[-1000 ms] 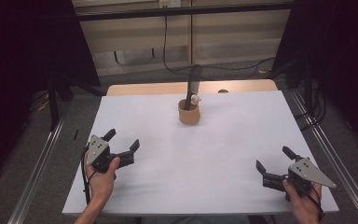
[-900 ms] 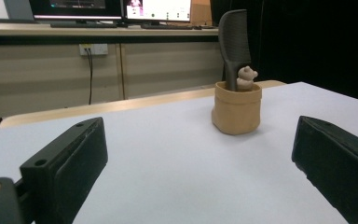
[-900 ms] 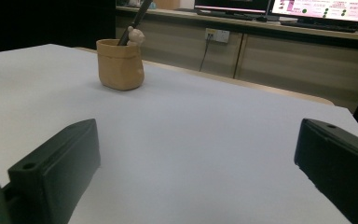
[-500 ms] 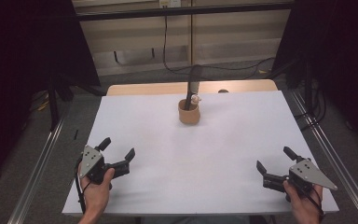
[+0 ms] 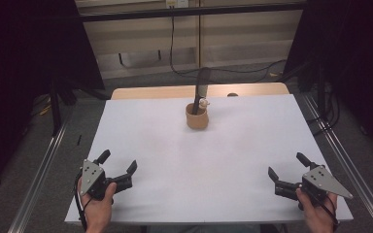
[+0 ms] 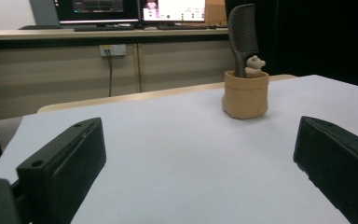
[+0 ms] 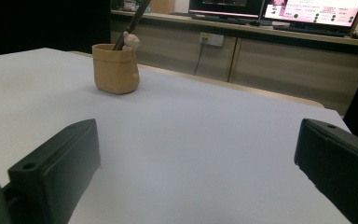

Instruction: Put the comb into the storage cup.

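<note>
Spreading across most of the high view, the white counter point(image 5: 199, 165) carries a single group of things near its far middle edge, with both grippers low at its near corners. The left gripper point(image 5: 118, 167) rests at the near left, held in the person's left hand point(image 5: 97, 206), its fingers spread wide apart with nothing between them. The right gripper point(image 5: 286, 167) sits at the near right in the right hand point(image 5: 315, 211), its fingers likewise parted and empty. Well apart from both stands the tan pot point(image 5: 196, 118), upright on the counter. A black comb point(image 5: 202, 87) rises from the pot, leaning a little, its toothed end up. Beside the comb, at the pot's rim, pokes the head of a small pale bear figure point(image 5: 204, 103). In the left gripper view the pot point(image 6: 245, 93) stands ahead between the two fingers.
</note>
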`<state>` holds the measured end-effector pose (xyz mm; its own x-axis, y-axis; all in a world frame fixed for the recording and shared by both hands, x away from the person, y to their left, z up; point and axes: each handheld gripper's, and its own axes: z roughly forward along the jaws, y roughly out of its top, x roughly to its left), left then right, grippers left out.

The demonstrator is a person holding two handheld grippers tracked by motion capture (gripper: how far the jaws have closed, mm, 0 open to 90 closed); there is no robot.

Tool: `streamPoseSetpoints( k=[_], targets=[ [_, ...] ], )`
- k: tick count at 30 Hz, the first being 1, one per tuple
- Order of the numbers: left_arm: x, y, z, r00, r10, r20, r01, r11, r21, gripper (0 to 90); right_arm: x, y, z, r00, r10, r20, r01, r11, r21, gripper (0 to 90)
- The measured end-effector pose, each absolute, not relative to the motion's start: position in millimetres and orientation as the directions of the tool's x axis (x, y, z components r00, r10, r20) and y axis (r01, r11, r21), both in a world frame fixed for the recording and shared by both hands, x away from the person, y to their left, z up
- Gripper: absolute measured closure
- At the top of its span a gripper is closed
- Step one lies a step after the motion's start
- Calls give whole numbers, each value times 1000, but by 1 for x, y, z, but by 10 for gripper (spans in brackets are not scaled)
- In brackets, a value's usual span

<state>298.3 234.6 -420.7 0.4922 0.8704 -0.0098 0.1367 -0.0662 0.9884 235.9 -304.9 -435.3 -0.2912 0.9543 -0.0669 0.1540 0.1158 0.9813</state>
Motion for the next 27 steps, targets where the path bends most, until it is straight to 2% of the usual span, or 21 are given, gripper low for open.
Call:
streamPoseSetpoints(
  k=[11,17,19,25,27],
  targets=[
    [287,243,-430,455,890,2,141,-74,987,21,235,-306,-435,-277,959,-63,156,109,982,0],
    [290,236,-435,493,870,0,166,-94,982,22,235,-306,-435,-283,957,-65,153,112,982,0],
    [293,237,-436,476,879,-36,184,-60,981,28,236,-305,-436,-282,957,-67,155,114,981,0],
    [295,240,-434,446,895,-23,170,-60,984,27,237,-307,-436,-279,958,-65,160,113,981,0],
    [296,241,-435,443,895,-45,178,-39,983,27,237,-306,-436,-285,956,-70,158,119,980,0]
  ],
)
